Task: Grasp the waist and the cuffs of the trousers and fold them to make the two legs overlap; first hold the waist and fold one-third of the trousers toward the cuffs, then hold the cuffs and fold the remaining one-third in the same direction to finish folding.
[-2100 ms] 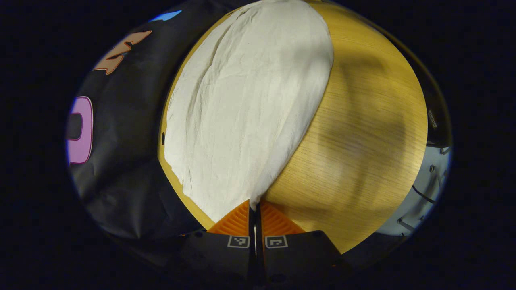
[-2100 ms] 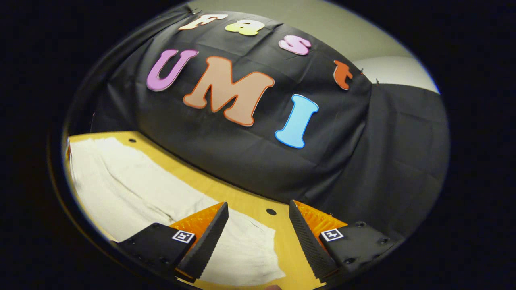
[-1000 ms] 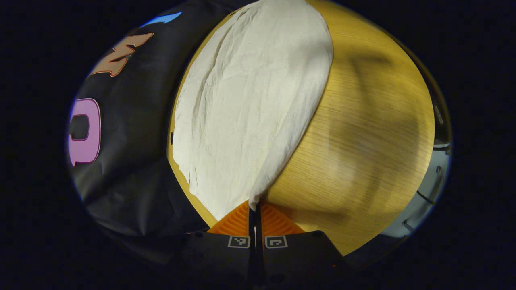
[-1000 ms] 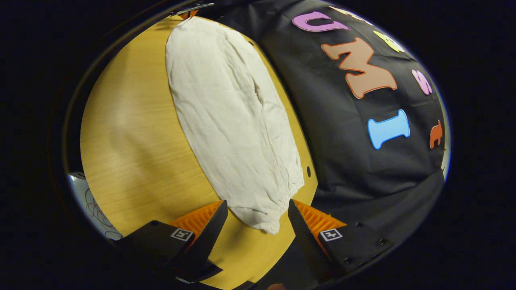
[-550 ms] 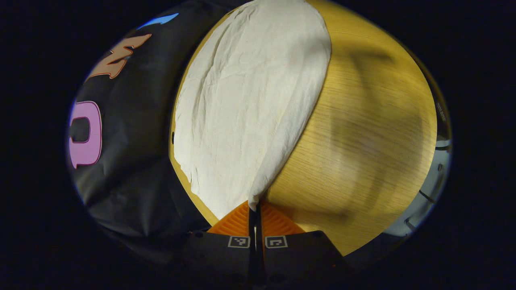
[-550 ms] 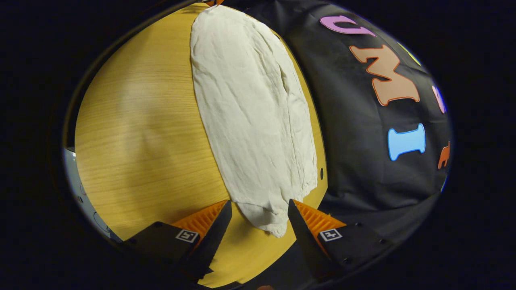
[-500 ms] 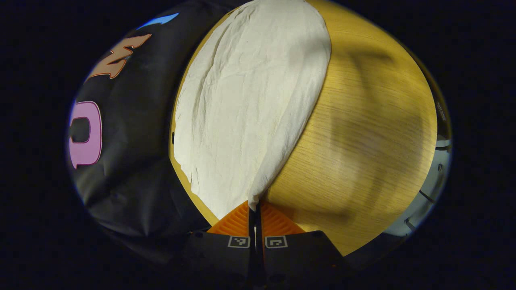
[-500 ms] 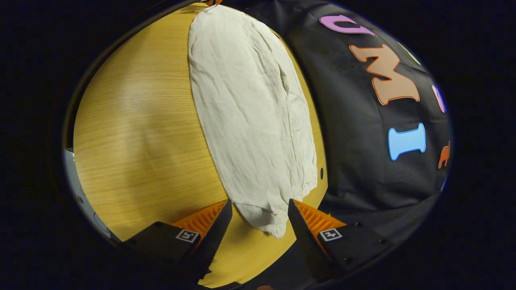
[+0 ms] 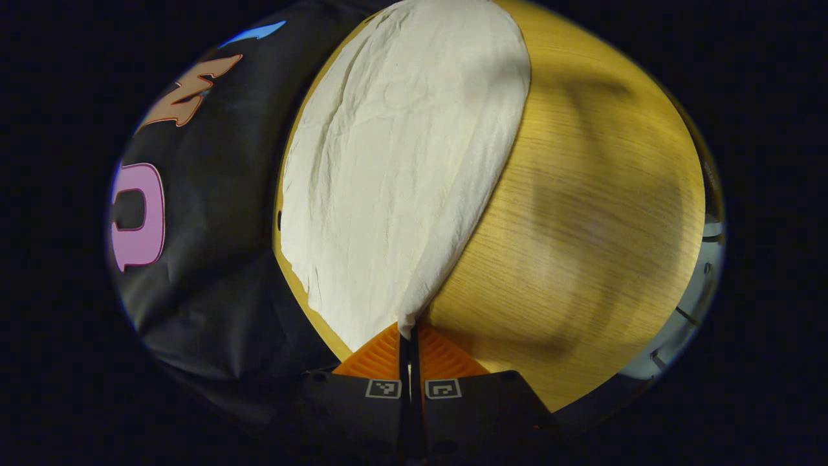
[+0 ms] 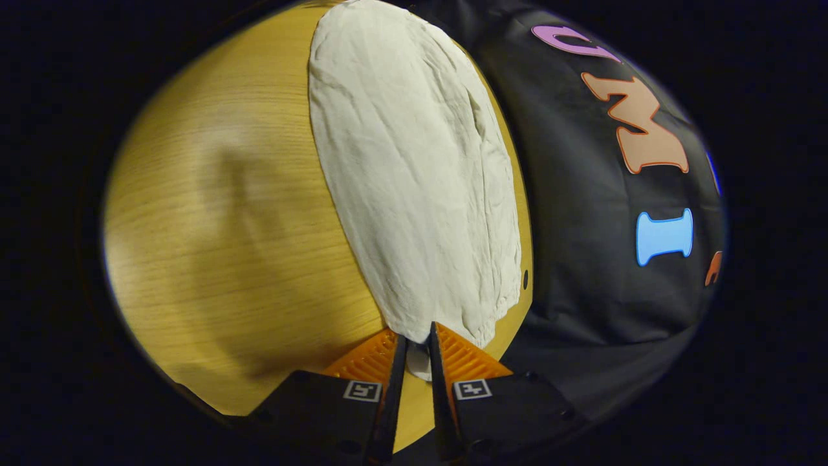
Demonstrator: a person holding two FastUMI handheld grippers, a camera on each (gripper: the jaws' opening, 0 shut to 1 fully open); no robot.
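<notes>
Tongs first: your left tongs (image 9: 409, 336) are pressed together on a corner of the trousers (image 9: 401, 175), the cloth rising out of the nip at 12 o'clock in the left gripper view. Your right tongs (image 10: 417, 346) are nearly closed on the opposite end; cloth sits between the fingers, and they appear to pinch it, though a thin gap shows.

Trousers lie flat and lengthwise on the bench (image 9: 582, 213), running from each nip toward 12 o'clock, close to the booth wall (image 10: 595, 272). In the left gripper view, bare bench spreads toward 3 o'clock; in the right gripper view it spreads toward 9 o'clock.

Judgement: one end held in each hand keeps the garment taut and straight, so you can carry one long edge over and lay leg upon leg. Neither third-fold looks begun.

Containers: none seen.
</notes>
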